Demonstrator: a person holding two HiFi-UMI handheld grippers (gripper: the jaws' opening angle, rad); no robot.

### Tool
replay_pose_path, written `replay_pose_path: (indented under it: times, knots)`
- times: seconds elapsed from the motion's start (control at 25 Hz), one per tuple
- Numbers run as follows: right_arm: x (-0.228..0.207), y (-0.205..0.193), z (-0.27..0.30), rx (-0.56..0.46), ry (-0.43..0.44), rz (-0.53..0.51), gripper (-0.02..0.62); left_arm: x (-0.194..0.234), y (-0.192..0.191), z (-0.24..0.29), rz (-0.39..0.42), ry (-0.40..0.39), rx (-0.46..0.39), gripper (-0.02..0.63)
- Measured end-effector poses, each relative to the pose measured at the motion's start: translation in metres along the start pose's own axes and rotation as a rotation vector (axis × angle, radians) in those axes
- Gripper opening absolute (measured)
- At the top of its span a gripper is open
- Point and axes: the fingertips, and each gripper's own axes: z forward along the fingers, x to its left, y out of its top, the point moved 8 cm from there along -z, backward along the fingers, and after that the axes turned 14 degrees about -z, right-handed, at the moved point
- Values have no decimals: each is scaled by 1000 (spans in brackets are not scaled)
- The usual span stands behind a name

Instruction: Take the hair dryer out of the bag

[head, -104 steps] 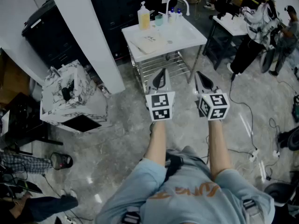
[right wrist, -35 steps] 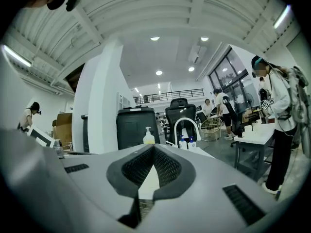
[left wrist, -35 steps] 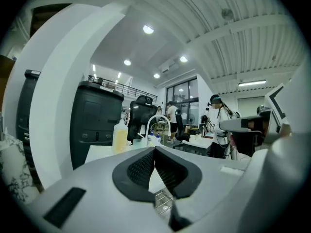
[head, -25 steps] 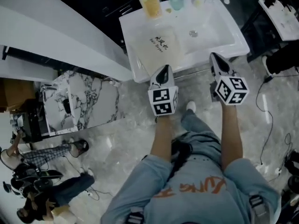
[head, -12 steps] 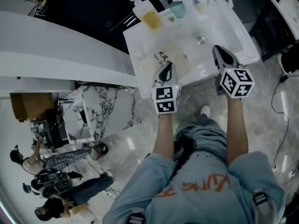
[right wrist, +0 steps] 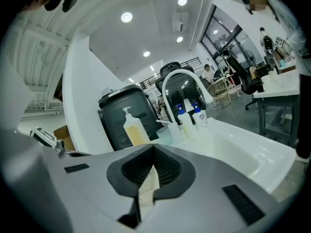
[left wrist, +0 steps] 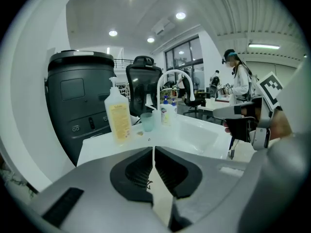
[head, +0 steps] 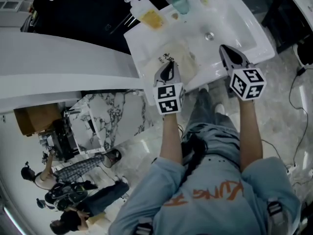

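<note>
Head view shows the flat bag (head: 185,58) on the counter (head: 142,45); gripper views show left claw (left wrist: 153,152) and right claw (right wrist: 154,152) shut, empty.

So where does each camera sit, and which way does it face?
Head view: on the person's head, steeply down onto the white sink counter; forearms, left gripper, right gripper.
Left gripper view: rides it, along its shut jaws toward the yellow pump bottle.
Right gripper view: rides it, along its shut jaws toward the curved white tap.
All share the bottle.
</note>
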Motion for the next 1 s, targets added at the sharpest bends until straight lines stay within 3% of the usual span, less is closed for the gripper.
replay_pose_path:
  times: [0.24, 0.48, 0.72, 1.0]
  knots:
    - [-23, -1, 16, 22, -56, 9, 0, 8, 5, 26, 20, -10, 49, 5]
    - [-4, -14, 51, 76, 15, -36, 0, 18, -2, 48, 107, -14, 143, 12]
    - [-5, -22, 79, 101, 40, -18, 0, 18, -17, 80, 200, -77, 357, 147]
    - [-5, -32, 104, 166, 42, -64, 0, 21, -20, 108, 284, -118, 440, 170]
